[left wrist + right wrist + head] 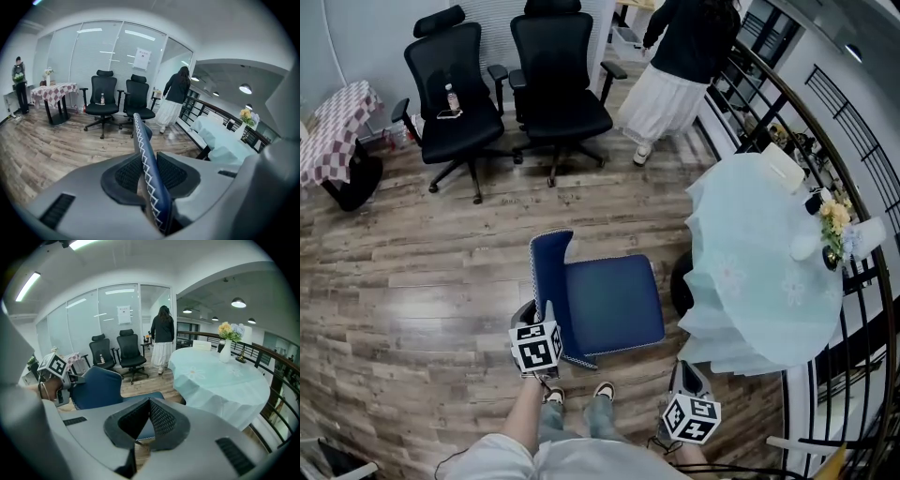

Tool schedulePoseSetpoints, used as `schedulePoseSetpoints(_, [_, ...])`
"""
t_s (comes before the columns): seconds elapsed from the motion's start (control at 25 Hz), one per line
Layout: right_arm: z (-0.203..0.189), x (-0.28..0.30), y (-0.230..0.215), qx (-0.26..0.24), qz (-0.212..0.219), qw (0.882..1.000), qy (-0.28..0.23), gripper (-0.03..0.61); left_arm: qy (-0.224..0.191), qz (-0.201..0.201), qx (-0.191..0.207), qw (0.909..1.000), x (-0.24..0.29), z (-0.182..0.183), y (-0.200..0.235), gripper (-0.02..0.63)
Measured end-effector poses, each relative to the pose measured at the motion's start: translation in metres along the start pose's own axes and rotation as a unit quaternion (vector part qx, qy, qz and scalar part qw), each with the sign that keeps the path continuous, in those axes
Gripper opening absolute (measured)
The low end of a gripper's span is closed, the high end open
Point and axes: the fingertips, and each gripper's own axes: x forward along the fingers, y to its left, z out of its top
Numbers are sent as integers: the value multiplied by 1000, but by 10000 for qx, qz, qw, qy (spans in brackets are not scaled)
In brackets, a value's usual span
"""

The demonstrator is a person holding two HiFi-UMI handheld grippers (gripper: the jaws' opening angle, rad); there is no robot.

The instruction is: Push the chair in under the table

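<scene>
The blue chair (614, 305) stands on the wooden floor, its seat turned toward the round table (759, 272) draped in a pale green cloth. Its seat edge lies close to the cloth's hem. My left gripper (547, 317) is shut on the top edge of the chair's backrest (143, 140), and the white-stitched rim sits pinched between both black pads (129, 173). My right gripper (686, 377) hangs low beside the table's near edge, with its jaws shut and nothing between them. In the right gripper view the chair (98, 387) is left of the table (220, 380).
Two black office chairs (455, 94) (562, 84) stand at the back, and a person in a white skirt (675, 66) is beside them. A small checkered table (333, 131) is far left. A black railing (853, 187) curves behind the round table, which bears a flower vase (834, 230).
</scene>
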Motion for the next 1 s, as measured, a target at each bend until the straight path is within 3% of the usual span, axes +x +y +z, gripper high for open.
schedulePoseSetpoints(1.0, [-10,-11,-22,236,-216,9994,-92,17,94,68,24,9999,-1,-3,-11,97])
